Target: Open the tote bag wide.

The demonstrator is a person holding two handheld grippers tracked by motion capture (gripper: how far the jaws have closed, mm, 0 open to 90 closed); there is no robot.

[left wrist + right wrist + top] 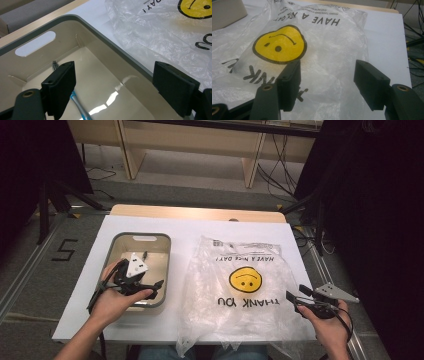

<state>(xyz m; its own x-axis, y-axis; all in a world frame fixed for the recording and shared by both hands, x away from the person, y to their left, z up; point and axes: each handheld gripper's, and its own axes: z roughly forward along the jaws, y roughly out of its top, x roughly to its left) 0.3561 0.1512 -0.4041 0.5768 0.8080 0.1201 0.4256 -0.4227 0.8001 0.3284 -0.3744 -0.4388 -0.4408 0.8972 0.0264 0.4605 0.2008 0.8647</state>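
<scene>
A clear plastic bag (240,285) printed with a yellow smiley face and "THANK YOU" lies flat across the middle of the table. To its left stands a beige bin (165,265) with a grey rim. In the left gripper view a blue toothbrush (79,107) with dark bristles lies on the bin's floor. My left gripper (150,287) hovers over the bin's near end, jaws open and empty (113,75), the toothbrush just below its left jaw. My right gripper (296,293) hangs at the bag's right edge, open above the plastic (327,67), gripping nothing.
The white table top (90,285) ends in a wooden strip (200,213) at the far side. Beyond it, wooden furniture legs and cables stand on the floor. A strip of bare table lies right of the bag (387,37).
</scene>
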